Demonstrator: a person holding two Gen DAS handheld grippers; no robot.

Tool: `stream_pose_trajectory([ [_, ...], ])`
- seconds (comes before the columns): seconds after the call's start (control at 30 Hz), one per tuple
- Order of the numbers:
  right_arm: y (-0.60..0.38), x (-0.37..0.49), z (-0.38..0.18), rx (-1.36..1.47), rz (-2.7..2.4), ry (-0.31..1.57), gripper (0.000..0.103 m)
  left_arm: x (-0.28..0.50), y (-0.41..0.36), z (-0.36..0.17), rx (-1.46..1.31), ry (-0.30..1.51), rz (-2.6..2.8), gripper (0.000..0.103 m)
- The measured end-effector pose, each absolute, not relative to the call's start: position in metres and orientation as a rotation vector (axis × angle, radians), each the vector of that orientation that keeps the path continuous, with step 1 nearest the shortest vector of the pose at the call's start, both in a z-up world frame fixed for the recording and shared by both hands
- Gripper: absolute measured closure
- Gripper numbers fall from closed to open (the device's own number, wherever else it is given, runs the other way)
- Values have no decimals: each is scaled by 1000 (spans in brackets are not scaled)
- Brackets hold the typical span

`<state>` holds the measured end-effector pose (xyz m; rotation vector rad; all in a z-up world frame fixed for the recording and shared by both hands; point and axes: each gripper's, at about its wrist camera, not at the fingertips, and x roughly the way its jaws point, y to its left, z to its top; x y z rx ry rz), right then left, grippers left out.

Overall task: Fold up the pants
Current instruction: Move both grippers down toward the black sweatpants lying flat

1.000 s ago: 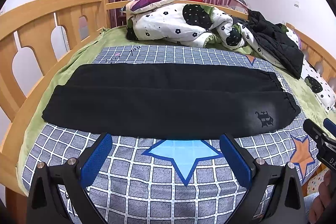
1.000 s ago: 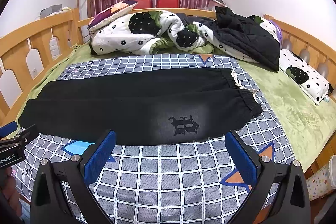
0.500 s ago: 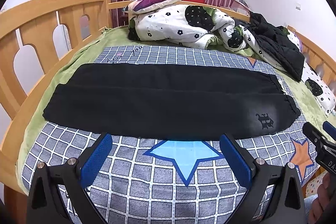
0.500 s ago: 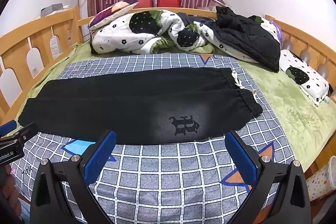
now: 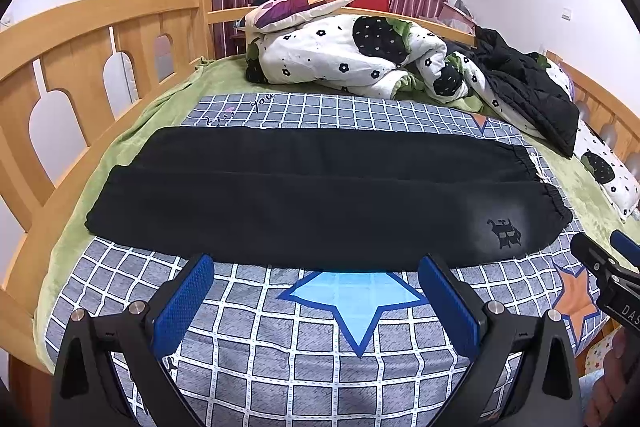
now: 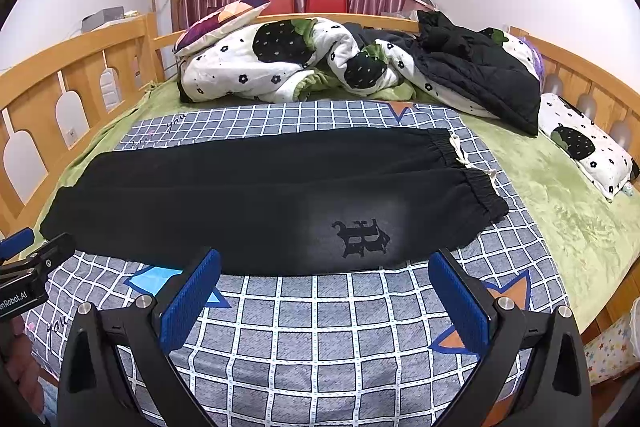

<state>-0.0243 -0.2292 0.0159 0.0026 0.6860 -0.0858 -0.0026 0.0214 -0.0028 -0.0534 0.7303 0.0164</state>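
Two grippers, both with fingers spread wide and grasping nothing, hang short of the near hem. Ahead of my left gripper (image 5: 316,291) the black pants (image 5: 320,195) lie flat across the checked blanket (image 5: 360,367), one leg laid over the other, so I judge the lengthwise fold done. The waistband (image 6: 476,179) sits beyond and right of my right gripper (image 6: 324,291); the cuffs lie far left of the left fingers (image 5: 184,303). I hold one gripper toward each end, I think, to bring the ends together.
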Motion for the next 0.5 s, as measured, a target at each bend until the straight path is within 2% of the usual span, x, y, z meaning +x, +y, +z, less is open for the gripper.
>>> stream_pose_trajectory([
  [0.5,-223,-54,50,11,-85,637,1,-38,20,34,-32,651,3,1],
])
